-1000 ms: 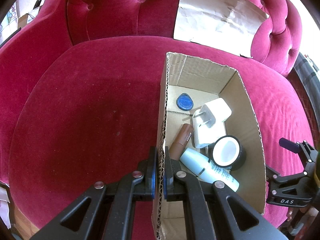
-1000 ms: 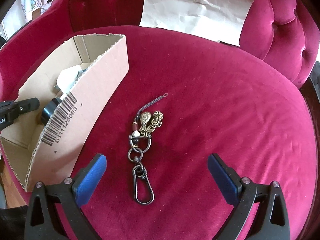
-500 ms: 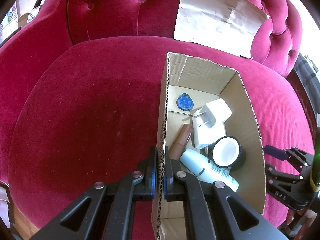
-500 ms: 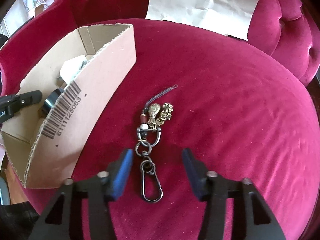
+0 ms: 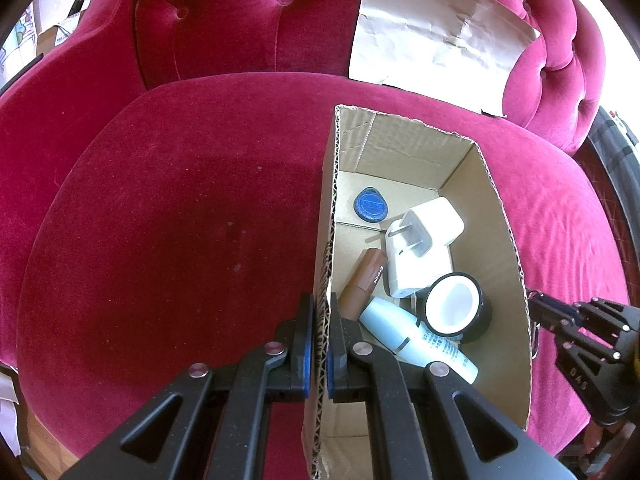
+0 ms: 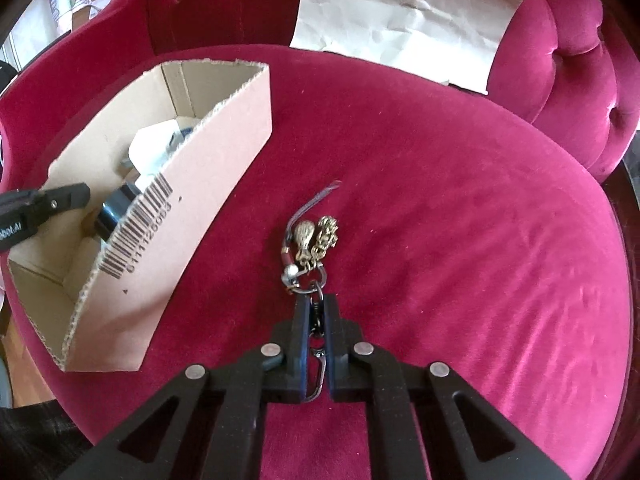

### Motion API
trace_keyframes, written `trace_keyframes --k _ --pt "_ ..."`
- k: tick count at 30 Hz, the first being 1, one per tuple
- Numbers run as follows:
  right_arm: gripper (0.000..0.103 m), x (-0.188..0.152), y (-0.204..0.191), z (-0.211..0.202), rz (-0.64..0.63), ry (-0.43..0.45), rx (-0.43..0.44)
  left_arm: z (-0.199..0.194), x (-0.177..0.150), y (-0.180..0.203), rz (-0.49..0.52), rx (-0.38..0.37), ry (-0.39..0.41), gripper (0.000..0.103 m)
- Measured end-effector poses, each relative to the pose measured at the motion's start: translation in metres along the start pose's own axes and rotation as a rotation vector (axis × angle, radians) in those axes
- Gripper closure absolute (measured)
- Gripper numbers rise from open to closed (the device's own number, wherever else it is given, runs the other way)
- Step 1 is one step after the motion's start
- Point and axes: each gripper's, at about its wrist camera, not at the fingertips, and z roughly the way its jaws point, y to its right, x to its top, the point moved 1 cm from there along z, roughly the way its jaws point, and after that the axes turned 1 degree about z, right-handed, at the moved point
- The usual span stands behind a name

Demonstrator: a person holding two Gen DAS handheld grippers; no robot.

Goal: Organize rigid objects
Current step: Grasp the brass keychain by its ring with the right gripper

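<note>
Now the right tool (image 6: 316,320) has clamped onto the keychain (image 6: 310,256), while the left tool (image 5: 317,332) still pinches the cardboard box (image 5: 326,216) wall.

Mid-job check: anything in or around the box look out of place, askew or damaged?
Only the keychain lies outside the cardboard box, on the red cushion, with the right hand-held gripper shut on its clasp. The left hand-held gripper pinches the box wall. The box rim is ragged. Items inside lie jumbled; nothing spilled.
</note>
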Motion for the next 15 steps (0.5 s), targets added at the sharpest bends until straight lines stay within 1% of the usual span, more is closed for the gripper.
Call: trace_keyframes --k 12,15 --pt "0.098 0.006 -0.003 -0.03 0.022 0.052 -0.016 0.0 0.0 -0.001 0.0 0.0 0.0 0.099" --pt "0.098 0.011 -0.002 -0.04 0.023 0.076 -0.015 0.0 0.0 -0.001 0.001 0.001 0.0 0.099"
